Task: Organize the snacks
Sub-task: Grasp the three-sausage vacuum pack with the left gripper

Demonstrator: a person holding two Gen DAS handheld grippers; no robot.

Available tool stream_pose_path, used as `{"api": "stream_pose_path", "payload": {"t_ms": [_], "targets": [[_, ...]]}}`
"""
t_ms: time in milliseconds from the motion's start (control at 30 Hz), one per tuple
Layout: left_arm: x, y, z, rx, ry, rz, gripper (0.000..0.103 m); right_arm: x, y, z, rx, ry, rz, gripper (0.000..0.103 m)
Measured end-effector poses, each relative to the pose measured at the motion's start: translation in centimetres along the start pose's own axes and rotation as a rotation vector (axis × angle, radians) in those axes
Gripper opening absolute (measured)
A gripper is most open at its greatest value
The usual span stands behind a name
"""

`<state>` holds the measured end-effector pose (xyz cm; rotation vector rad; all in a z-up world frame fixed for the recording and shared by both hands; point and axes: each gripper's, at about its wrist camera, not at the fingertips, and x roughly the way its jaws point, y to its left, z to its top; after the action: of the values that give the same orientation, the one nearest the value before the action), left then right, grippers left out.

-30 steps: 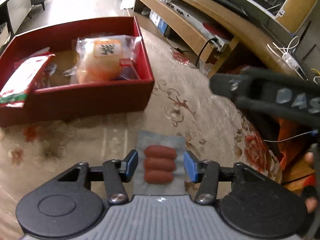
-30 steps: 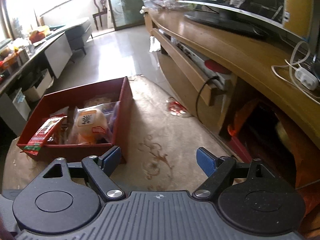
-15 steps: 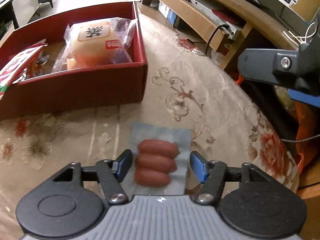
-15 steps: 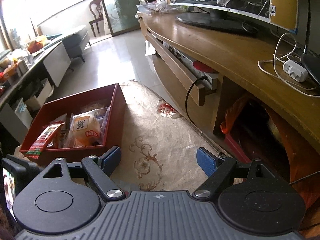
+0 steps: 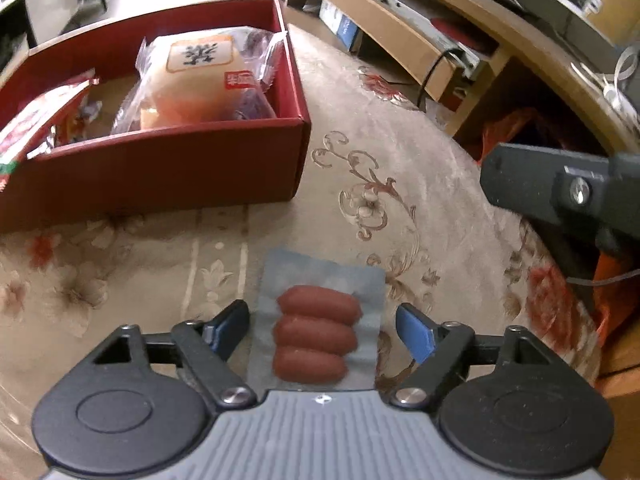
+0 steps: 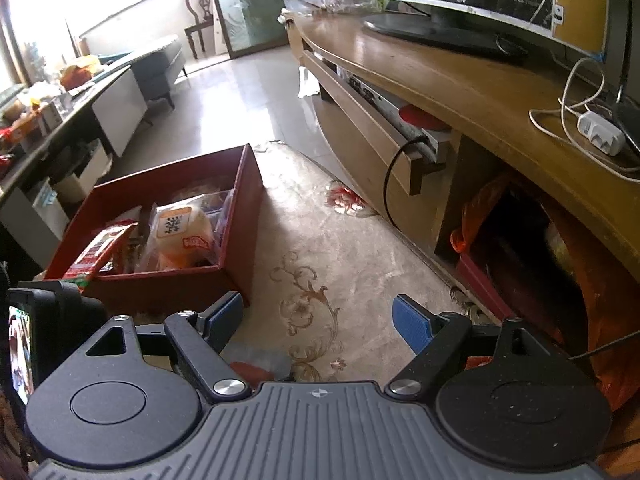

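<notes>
Straight ahead of the left wrist camera, the left gripper (image 5: 322, 326) is pointing steeply down at the patterned carpet (image 5: 420, 184), and the sausage pack (image 5: 318, 330), a clear flat pouch holding three red-brown sausages, is lying flat on that carpet between the blue fingers (image 5: 414, 334). Its jaws have just been opening and are now standing clear of the pouch on both sides, pressing on nothing. Up at 11 o'clock the red box (image 5: 160, 168) is sitting on the carpet, holding a wrapped bun (image 5: 204, 80) against its right wall and a red snack packet (image 5: 36, 120) leaning over its left end. At 3 o'clock the dark body of the right gripper (image 5: 560, 188) is reaching in from the frame edge. Moving to the right wrist camera, the right gripper (image 6: 318, 322) is hanging above the carpet with its jaws spread wide and nothing between them. The red box is showing at 10 o'clock, a wooden TV cabinet (image 6: 460, 92) is running along 2 o'clock, and a corner of the sausage pack is peeking out at 6 o'clock just behind the left finger.
</notes>
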<state>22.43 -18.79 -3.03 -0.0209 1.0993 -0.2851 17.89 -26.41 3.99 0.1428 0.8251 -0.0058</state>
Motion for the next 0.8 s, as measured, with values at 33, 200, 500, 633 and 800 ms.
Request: {"api": "stream_pose_path", "payload": {"t_ms": [33,200,500,633,800], "targets": [[-0.2,-0.1,-0.3,0.018,-0.009,0.017,0.069,0.0,-0.1,-0.1,0.000,0.001,-0.004,0.087],[-1.3,1.1,-1.1,0.013,-0.007,0.018,0.053,-0.2,-0.6,-0.7,-0.001,0.019,-0.009,0.087],[-4.5,5.8,-2.8,-0.019,0.004,0.023,0.037,0.6,1.3,-4.1,-0.100,0.147,-0.007,0.087],[-5.4,7.1,-3.2,-0.050,0.007,0.008,0.037,0.5,2.8,-6.0,-0.143,0.204,0.013,0.087],[-5.3,6.4,-2.5,-0.149,0.000,-0.057,0.061,-0.5,2.9,-7.2,-0.112,0.219,-0.001,0.088]]}}
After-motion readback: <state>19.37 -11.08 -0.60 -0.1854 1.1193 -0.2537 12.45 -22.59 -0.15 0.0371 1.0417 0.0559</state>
